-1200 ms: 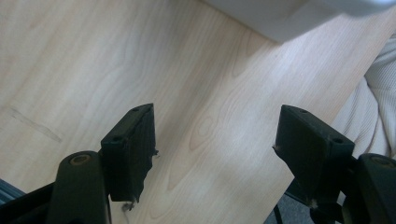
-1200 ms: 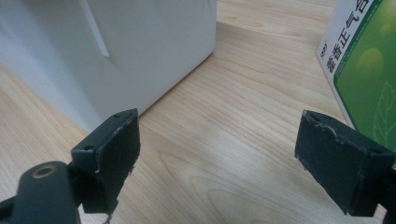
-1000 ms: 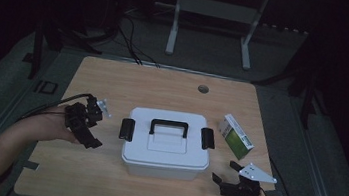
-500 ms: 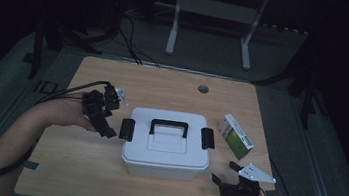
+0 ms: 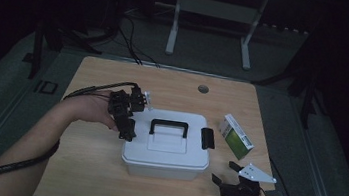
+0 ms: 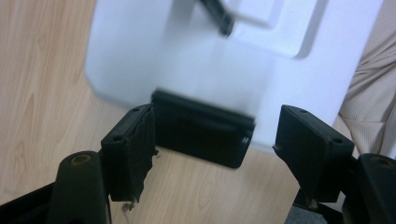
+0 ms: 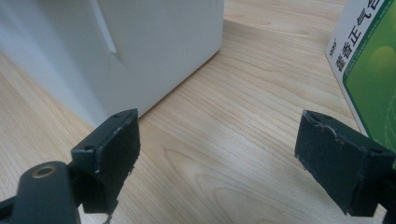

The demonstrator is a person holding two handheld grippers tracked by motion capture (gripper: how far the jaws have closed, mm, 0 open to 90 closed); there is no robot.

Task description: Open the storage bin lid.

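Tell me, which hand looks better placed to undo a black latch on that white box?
Probably the left: its tool is open with the left latch right between the jaws. The right tool faces bare table.

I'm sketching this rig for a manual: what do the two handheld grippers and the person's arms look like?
Both grippers are black, each with two blocky jaws. The left gripper trails a black cable looping behind the hand and along the bare forearm. The right gripper carries a grey three-cornered plate on top. Its pads look scuffed and frayed at the edges. No sleeves are visible.
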